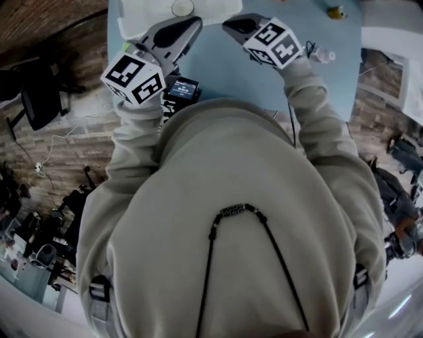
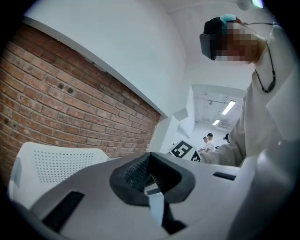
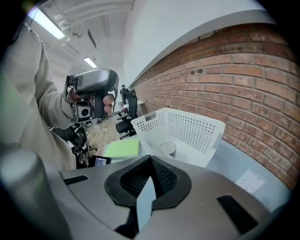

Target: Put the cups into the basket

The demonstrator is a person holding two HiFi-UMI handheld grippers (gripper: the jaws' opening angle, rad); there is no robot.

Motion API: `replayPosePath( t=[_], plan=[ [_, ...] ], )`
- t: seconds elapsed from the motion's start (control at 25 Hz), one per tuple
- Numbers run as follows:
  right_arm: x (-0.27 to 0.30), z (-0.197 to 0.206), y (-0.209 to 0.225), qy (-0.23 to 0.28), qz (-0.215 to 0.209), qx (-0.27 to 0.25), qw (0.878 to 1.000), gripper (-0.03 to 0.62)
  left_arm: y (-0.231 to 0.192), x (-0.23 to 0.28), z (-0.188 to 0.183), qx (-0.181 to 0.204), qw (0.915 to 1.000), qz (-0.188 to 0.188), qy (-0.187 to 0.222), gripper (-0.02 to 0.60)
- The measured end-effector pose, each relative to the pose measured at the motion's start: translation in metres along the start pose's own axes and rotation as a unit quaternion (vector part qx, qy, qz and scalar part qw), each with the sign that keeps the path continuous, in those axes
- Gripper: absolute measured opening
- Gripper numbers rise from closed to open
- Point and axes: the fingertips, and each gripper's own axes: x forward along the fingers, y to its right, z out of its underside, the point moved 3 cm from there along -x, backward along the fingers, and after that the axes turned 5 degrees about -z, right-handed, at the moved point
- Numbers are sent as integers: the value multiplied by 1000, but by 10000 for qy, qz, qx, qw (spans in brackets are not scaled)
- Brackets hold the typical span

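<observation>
A white perforated basket (image 3: 180, 129) stands on the light blue table (image 1: 330, 79) near a brick wall, and one pale cup (image 3: 167, 148) sits upright inside it. From the head view, the basket (image 1: 142, 16) lies at the table's far edge with the cup (image 1: 182, 7) in it. My left gripper (image 1: 188, 28) and right gripper (image 1: 234, 26) hover side by side just short of the basket, both shut and empty. The left gripper view points upward, and the basket (image 2: 56, 164) shows at its lower left. My torso hides the table's near part.
A green pad (image 3: 123, 147) lies beside the basket. A small device with a lit screen (image 1: 182, 88) sits at the table's near left. A yellow item (image 1: 337, 11) and a small clear object (image 1: 321, 55) are at the right. Chairs and clutter stand on the floor around.
</observation>
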Motion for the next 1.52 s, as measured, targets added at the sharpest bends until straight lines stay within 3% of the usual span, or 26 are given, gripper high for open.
replayPosePath(
  t=[0.24, 0.4, 0.56, 0.8, 1.0, 1.52],
  plan=[
    [-49, 29, -29, 587, -250, 595, 9962, 14, 48, 18, 16, -47, 9979, 595, -270, -3],
    [-93, 2, -54, 1573, -770, 933, 9801, 14, 85, 16, 3, 138, 9908, 1326, -245, -3],
    [-141, -38, -78, 2350, -1010, 837, 9631, 14, 116, 7, -17, 453, 9814, 1867, -64, -3],
    [-182, -89, -99, 2985, -1096, 587, 9463, 14, 125, -5, -51, 613, 9800, 1867, 325, -3],
    [-176, -99, -101, 2961, -1106, 356, 9481, 14, 115, -8, -49, 635, 9814, 1771, 382, -3],
    [-178, -91, -108, 2945, -1134, 636, 9468, 14, 123, -12, -48, 472, 9823, 1764, 410, -3]
  ],
)
